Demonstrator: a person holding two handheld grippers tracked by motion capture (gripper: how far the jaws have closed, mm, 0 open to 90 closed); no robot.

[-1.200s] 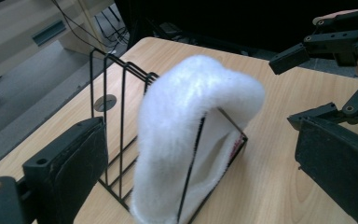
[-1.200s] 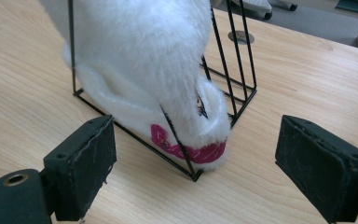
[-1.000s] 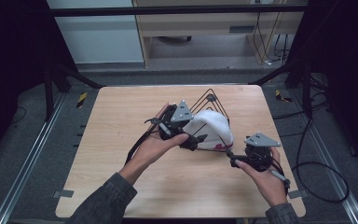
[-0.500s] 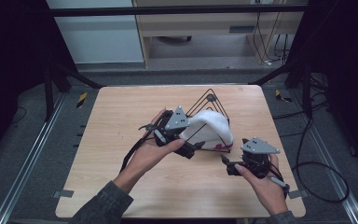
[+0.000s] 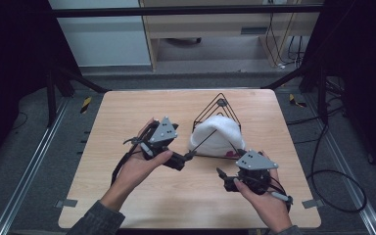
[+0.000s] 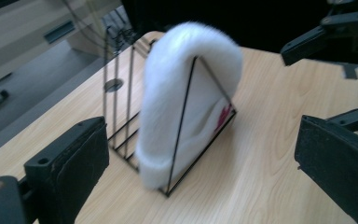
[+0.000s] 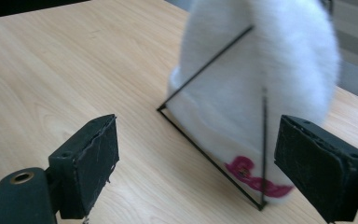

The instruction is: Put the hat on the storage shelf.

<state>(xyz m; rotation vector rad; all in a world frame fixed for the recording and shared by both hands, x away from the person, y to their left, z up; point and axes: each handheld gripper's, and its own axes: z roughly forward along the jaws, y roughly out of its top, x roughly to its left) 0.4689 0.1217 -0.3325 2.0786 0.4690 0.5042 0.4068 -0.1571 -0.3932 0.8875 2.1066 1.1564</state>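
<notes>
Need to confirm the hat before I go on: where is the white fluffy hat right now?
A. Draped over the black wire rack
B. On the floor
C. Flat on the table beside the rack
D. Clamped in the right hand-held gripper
A: the white fluffy hat sits draped over the black wire rack, with both hand-held grippers open and apart from it.

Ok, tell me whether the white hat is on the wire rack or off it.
On it: the white hat is draped over the black wire rack, whose rods cross its front.
</notes>
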